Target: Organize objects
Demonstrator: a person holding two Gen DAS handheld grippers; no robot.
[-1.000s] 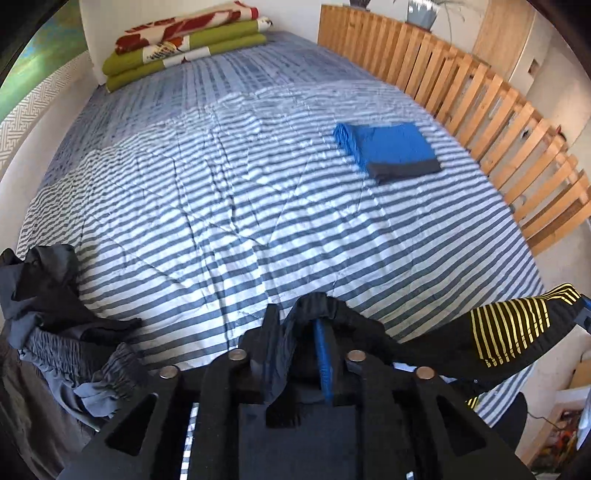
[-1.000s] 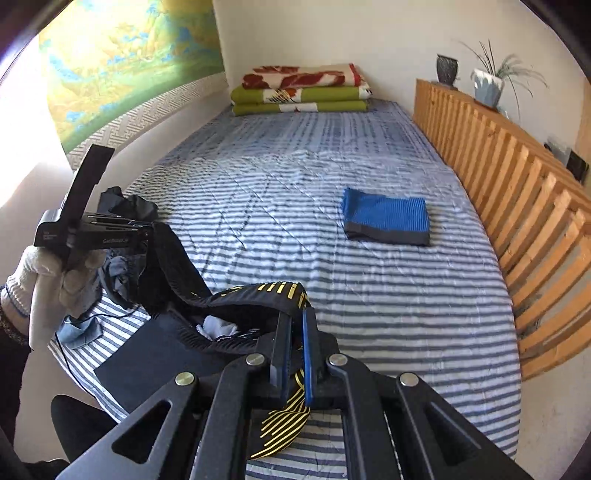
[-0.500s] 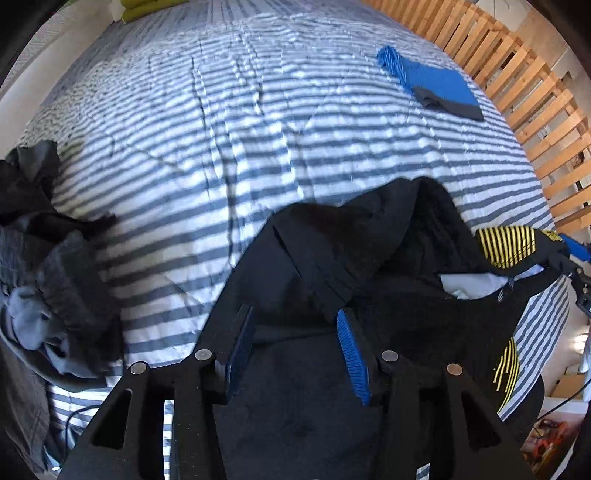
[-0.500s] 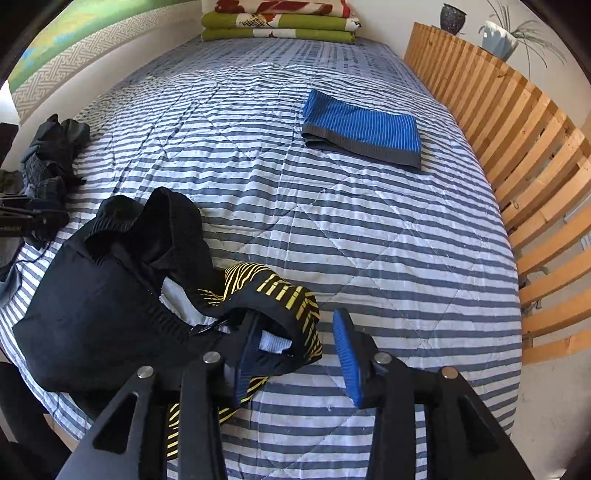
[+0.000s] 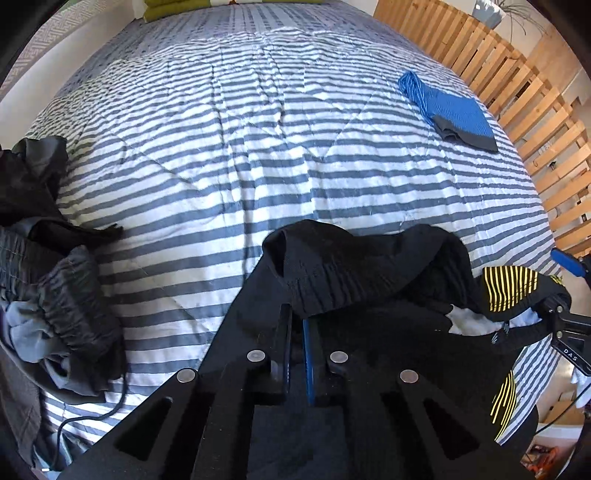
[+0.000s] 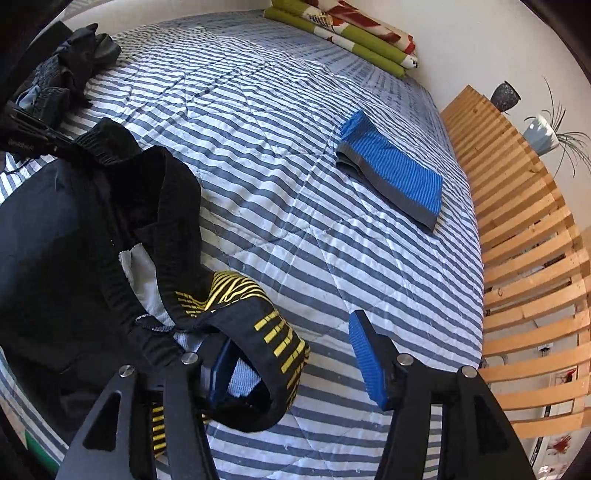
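Black shorts with yellow stripes [image 5: 369,266] [image 6: 74,240] lie crumpled on the striped bed cover [image 5: 258,129] near its front edge. My left gripper [image 5: 297,321] points steeply down, its blue pads pressed together on the black waistband, which folds over and hides the fingertips. My right gripper [image 6: 291,332] has its jaws opening wide. The yellow-striped waistband [image 6: 280,332] loops over its left finger, and the right pad [image 6: 365,358] stands free above the cover. The right gripper's blue pad also shows at the right edge of the left wrist view.
A folded blue garment [image 5: 454,114] [image 6: 395,173] lies toward the wooden slatted rail [image 5: 517,92] [image 6: 517,258]. A heap of dark grey clothes [image 5: 55,295] [image 6: 62,74] sits at the bed's left edge. Folded green and red blankets [image 6: 351,29] are stacked at the far end.
Both grippers have come down to the bed and the shorts now rest on it. The left jaws opened, then shut on the waistband. The right jaws let go and spread.
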